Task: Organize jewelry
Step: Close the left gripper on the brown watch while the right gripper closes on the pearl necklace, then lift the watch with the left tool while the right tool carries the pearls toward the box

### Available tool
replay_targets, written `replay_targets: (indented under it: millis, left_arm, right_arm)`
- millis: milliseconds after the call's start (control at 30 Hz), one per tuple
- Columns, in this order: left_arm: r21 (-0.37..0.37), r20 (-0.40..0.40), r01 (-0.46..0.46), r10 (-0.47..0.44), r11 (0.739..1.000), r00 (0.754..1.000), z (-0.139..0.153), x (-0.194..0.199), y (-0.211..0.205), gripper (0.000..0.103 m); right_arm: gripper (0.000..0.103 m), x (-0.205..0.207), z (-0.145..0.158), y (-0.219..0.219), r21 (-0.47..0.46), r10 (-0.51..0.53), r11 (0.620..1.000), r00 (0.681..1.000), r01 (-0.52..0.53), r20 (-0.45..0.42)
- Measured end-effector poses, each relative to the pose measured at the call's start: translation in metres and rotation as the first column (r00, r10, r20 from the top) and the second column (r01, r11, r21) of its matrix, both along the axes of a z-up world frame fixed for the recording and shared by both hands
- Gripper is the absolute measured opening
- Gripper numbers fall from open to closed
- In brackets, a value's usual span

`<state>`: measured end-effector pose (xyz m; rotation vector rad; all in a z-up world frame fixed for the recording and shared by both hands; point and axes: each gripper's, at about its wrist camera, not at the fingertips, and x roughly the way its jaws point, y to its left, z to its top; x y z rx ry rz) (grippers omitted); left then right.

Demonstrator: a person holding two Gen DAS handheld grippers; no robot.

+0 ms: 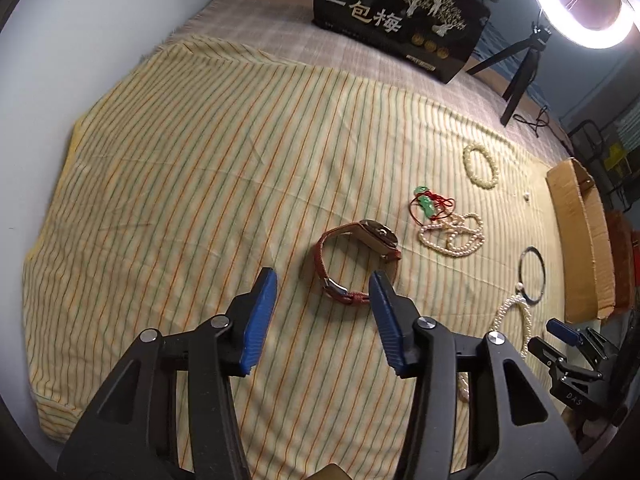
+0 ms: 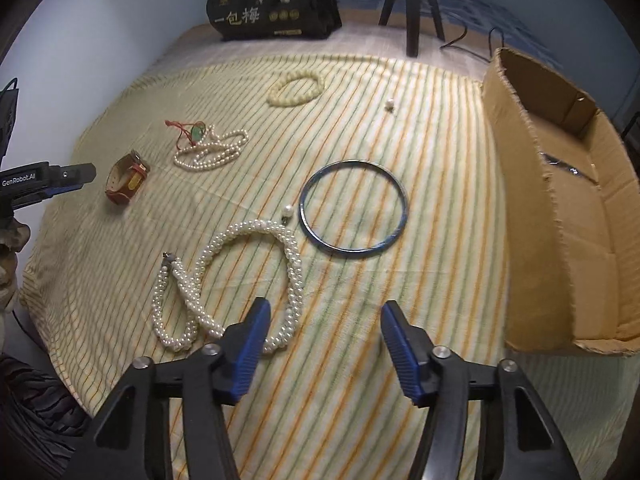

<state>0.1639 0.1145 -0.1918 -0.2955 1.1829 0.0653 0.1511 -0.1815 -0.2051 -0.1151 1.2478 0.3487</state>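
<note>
Jewelry lies on a striped cloth [image 1: 200, 160]. My left gripper [image 1: 324, 280] is open and points down at a watch with a red-brown strap [image 1: 326, 248]; the buckle end lies between the blue pads, which do not touch it. My right gripper [image 2: 326, 307] is open over bare cloth. Its left finger [image 2: 252, 336] is beside a thick pearl rope necklace [image 2: 224, 276]. Ahead of it lies a blue bangle [image 2: 352, 251]. Farther off are a thin pearl strand [image 2: 208, 156], a jade pendant on red cord [image 2: 196, 132] and a cream bead bracelet [image 2: 288, 101].
An open cardboard box [image 2: 532, 200] lies on its side at the cloth's right edge. Loose pearls [image 2: 389, 105] rest on the cloth. A black printed bag [image 1: 400, 12], a tripod [image 1: 520, 76] and a ring light [image 1: 580, 8] stand at the back.
</note>
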Motion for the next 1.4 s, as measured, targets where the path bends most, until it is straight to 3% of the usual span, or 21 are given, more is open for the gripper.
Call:
replay_targets:
  millis: [567, 700, 833, 1033, 1333, 1400]
  left_arm:
    - [0.004, -0.084, -0.021, 0.021, 1.000, 0.996, -0.041, 0.023, 0.001, 0.036]
    - [0.018, -0.078, -0.018, 0.020, 1.000, 0.997, -0.041, 0.024, 0.000, 0.031]
    - [0.024, -0.070, -0.010, 0.012, 1.000, 0.997, -0.039, 0.023, -0.002, 0.011]
    - [0.028, -0.048, 0.003, -0.002, 1.000, 0.999, -0.034, 0.022, -0.007, 0.004]
    - [0.019, 0.027, 0.020, -0.021, 1.000, 0.999, -0.007, 0.012, -0.012, 0.004]
    - [-0.012, 0.038, 0.011, -0.011, 1.000, 0.999, -0.001, 0.009, -0.010, 0.004]
  right_arm:
    - [0.042, 0.013, -0.016, 0.022, -0.060, 0.048, 0.997, 0.999, -0.048, 0.003]
    - [0.026, 0.009, -0.014, 0.031, -0.088, 0.094, 0.992, 0.995, -0.092, 0.023]
    - [0.006, 0.006, -0.011, 0.032, -0.072, 0.114, 0.991, 0.993, -0.111, 0.028]
    - [0.006, 0.002, 0.001, 0.029, -0.003, 0.102, 0.995, 0.994, -0.102, 0.037]
    - [0.006, -0.005, 0.039, 0.035, 0.076, 0.099, 0.991, 0.988, -0.109, 0.117]
    - [0.006, -0.002, 0.044, 0.033, 0.098, 0.093, 0.990, 0.988, -0.105, 0.125]
